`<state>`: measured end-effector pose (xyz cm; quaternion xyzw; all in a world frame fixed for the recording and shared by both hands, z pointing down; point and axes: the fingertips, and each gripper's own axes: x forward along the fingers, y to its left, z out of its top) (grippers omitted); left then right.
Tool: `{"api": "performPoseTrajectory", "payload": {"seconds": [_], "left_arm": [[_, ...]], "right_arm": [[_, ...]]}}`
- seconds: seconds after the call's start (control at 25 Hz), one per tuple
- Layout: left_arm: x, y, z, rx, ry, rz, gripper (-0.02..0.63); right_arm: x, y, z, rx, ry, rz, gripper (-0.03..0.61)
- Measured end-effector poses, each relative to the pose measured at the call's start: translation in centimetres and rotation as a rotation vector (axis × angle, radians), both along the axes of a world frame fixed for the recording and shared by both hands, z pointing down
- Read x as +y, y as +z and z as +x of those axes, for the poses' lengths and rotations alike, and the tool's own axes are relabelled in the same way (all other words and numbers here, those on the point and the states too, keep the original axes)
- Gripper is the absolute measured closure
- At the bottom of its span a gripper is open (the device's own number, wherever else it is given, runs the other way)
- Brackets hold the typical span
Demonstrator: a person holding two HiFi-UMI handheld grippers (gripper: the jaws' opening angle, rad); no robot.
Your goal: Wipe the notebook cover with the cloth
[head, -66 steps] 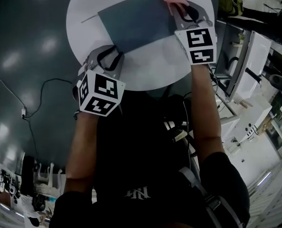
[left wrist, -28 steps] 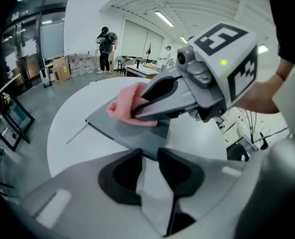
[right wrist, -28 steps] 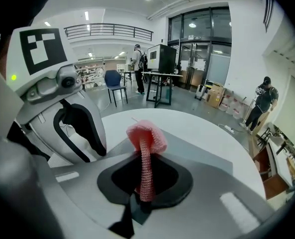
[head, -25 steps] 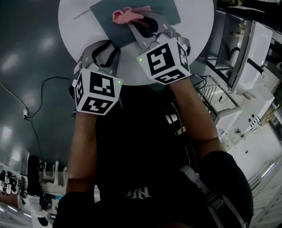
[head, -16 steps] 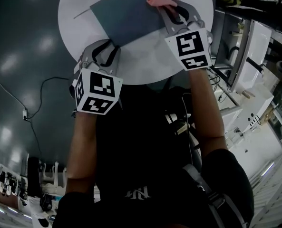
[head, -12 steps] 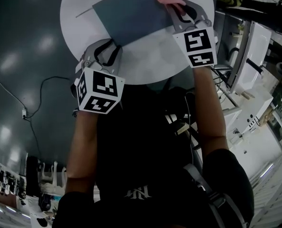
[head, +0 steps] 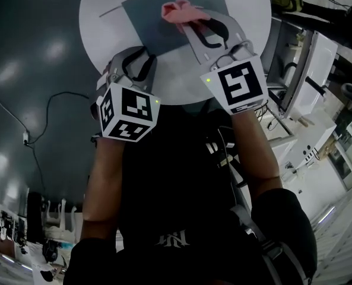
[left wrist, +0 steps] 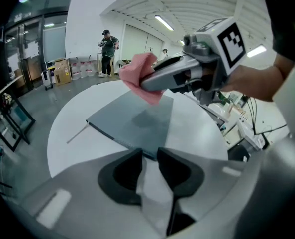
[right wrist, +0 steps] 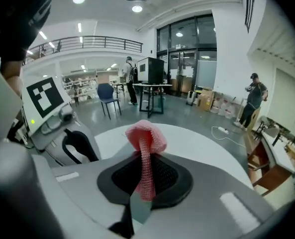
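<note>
Round white table (head: 176,79) over a dark glossy floor (head: 33,70), with a big open hall behind it and a person (left wrist: 107,49) standing way back near some cardboard boxes (left wrist: 62,68). The grey notebook (head: 146,16) lay flat and closed on the table, and a thin stick (head: 110,10) lay on the tabletop just beside its left corner.

Your right gripper (head: 190,24) had its jaws clenched on the pink cloth (head: 178,10). Its own view showed a strip of cloth pinched between the pads, with the rest bunched up in a puff past the tips. In the left gripper view the cloth hung over the middle of the notebook cover without touching it, and its shadow sat on the cover right underneath.

Your left gripper (head: 137,53) was down at the notebook's near corner. Its jaws stood a little apart, with just a narrow slot between them, and they weren't pinching anything. The corner of the notebook sat right at the tips, poking into the front of that slot, and bare table showed through the rest of it. Couldn't tell whether the tips were actually pressing down on the cover. So you had the left one low at the near edge and the right one further out, above the cover.
</note>
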<state>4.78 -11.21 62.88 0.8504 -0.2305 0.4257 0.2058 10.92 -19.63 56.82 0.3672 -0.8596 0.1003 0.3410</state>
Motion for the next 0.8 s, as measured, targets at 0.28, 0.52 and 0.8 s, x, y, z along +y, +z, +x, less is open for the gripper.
{"api": "performPoseTrajectory", "payload": {"seconds": [0.28, 0.52, 0.8], "left_arm": [[-0.2, 0.1, -0.1, 0.001, -0.001, 0.004, 0.518], [-0.1, 0.1, -0.2, -0.002, 0.004, 0.01, 0.518], [0.0, -0.1, -0.4, 0.002, 0.006, 0.008, 0.518]], "right_arm": [[3.6, 2.9, -6.1, -0.148, -0.01, -0.194, 0.545], [4.7, 4.7, -7.5, -0.144, -0.011, -0.249, 0.546], [4.7, 4.9, -7.0, -0.019, -0.087, -0.162, 0.546]]}}
